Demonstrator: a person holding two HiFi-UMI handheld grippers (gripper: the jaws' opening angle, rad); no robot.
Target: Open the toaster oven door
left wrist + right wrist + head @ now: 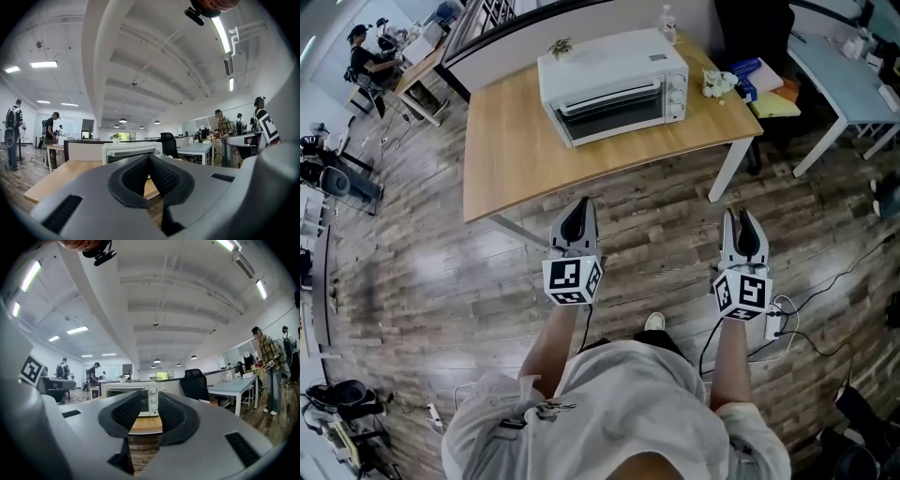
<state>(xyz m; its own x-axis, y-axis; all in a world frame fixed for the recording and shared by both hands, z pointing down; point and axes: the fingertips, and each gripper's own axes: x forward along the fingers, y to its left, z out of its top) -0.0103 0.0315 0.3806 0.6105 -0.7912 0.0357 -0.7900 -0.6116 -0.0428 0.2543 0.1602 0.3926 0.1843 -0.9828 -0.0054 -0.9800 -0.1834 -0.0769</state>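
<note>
A white oven (614, 84) sits on a wood table (511, 164), near the back edge. Its glass door (609, 112) faces the person and is shut. Its knobs (677, 94) run down the right side. A small plant (560, 45) shows by the oven's back left corner, and a bottle (667, 22) stands at the back of the table. The person stands on the wood floor (422, 272) in front of the table and holds both tools out, side by side. The left gripper (578, 211) hangs over the floor in front of the table's front edge, well apart from the oven. Its fingers (133, 177) are pressed together at the tips, with nothing in them. The right gripper (742, 223) hangs over the floor too (close to the table's right front leg). Its fingers (124, 414) stand a little apart, and nothing is between them. Through that gap the right gripper view shows the oven's knobs far off. Neither gripper touches the oven or the table. A black chair (194, 385) stands off to the right of the table, and a few people stand far back in the room.
</note>
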